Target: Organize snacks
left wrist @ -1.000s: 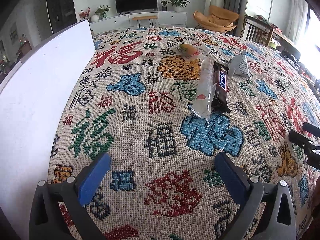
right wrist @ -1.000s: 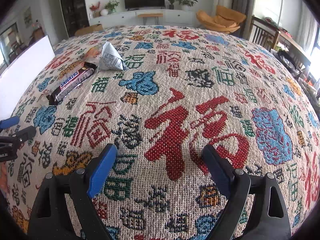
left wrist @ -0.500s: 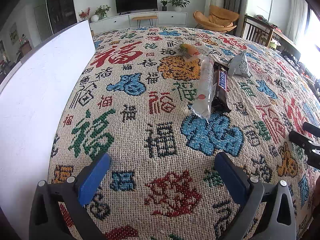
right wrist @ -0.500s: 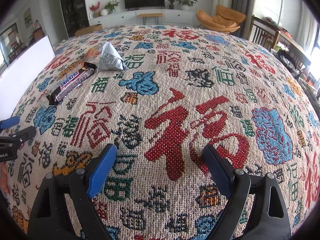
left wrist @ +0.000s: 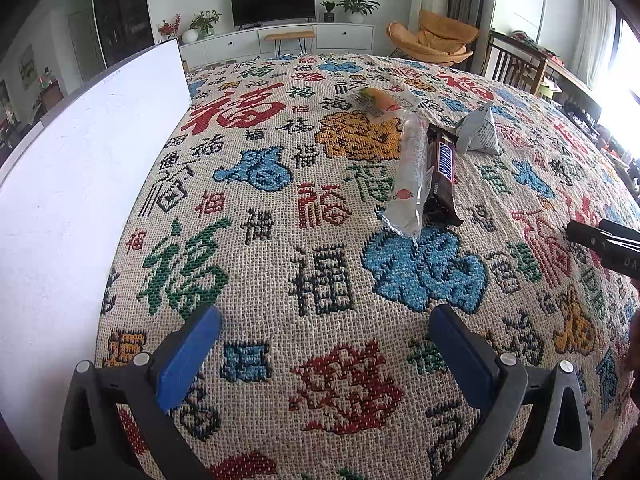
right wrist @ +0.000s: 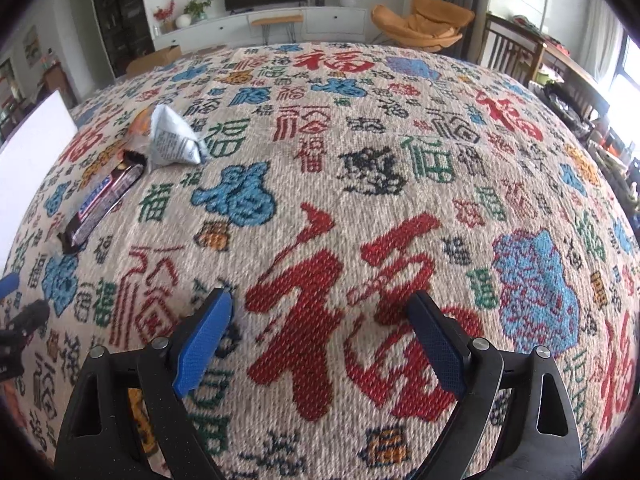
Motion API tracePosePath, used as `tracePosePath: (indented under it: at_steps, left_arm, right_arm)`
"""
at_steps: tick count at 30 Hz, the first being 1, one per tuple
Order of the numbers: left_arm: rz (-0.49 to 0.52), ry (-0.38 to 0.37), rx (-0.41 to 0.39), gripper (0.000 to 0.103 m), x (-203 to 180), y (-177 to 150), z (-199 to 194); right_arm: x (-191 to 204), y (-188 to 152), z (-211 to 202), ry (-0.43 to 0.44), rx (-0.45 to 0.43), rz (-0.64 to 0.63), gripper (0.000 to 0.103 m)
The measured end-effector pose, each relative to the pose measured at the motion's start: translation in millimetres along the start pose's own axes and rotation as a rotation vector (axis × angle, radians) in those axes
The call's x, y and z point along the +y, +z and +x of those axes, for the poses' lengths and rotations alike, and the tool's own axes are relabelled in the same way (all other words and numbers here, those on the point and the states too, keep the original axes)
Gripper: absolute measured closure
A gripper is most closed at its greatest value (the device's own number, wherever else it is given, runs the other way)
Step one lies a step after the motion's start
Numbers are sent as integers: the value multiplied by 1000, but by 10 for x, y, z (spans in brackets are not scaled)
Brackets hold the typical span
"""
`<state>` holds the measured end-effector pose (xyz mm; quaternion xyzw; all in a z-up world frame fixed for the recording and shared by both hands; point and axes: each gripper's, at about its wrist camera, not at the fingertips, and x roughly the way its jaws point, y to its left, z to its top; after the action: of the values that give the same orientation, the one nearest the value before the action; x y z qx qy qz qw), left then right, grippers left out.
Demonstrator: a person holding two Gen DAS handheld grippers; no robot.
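Observation:
Several snacks lie in a cluster on the patterned tablecloth. A Snickers bar [left wrist: 442, 172] [right wrist: 104, 200] lies beside a long clear packet [left wrist: 408, 176]. Behind them sit a silver triangular packet [left wrist: 478, 132] [right wrist: 172, 140] and an orange snack in a clear wrapper [left wrist: 380, 102]. My left gripper [left wrist: 323, 316] is open and empty, short of the cluster. My right gripper [right wrist: 320, 298] hovers over bare cloth to the right of the snacks; its jaws are opening with nothing between them. It also shows at the right edge of the left wrist view as the right gripper [left wrist: 604, 240].
A tall white panel [left wrist: 80, 160] [right wrist: 32, 140] stands along the table's left side. The woven tablecloth [left wrist: 320, 272] covers the whole table. Chairs and a dining table stand beyond the right edge, with a TV cabinet far behind.
My right gripper has moved forward across the cloth, so the snacks slid left and down in its view. The left gripper and the snacks stayed put.

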<state>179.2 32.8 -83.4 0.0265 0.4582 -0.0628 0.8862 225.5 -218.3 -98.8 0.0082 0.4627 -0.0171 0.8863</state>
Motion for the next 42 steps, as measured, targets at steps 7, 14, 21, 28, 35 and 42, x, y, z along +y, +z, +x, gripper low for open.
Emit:
tracePosePath:
  at_steps: [7,14,21,28,35,42]
  left_arm:
    - [0,0,0,0,-1,3,5]
    - [0,0,0,0,-1,4,5]
    - [0,0,0,0,-1,3,4]
    - [0,0,0,0,-1,1,2]
    - [0,0,0,0,-1,0,0]
    - [0,0,0,0,0,0,-1]
  right_arm:
    - [-12,-10,-10,12,-23,7,5]
    - [-11,-6,-9,11,-23,5,5]
    - [-9,-6,-9,10,-23,5,5]
    - [-9,-7,-7,10,-23,5,5]
    - [-8,-7,-7,11,-23,5,5]
    - [-7,-6,-6,11,-23,5,5]
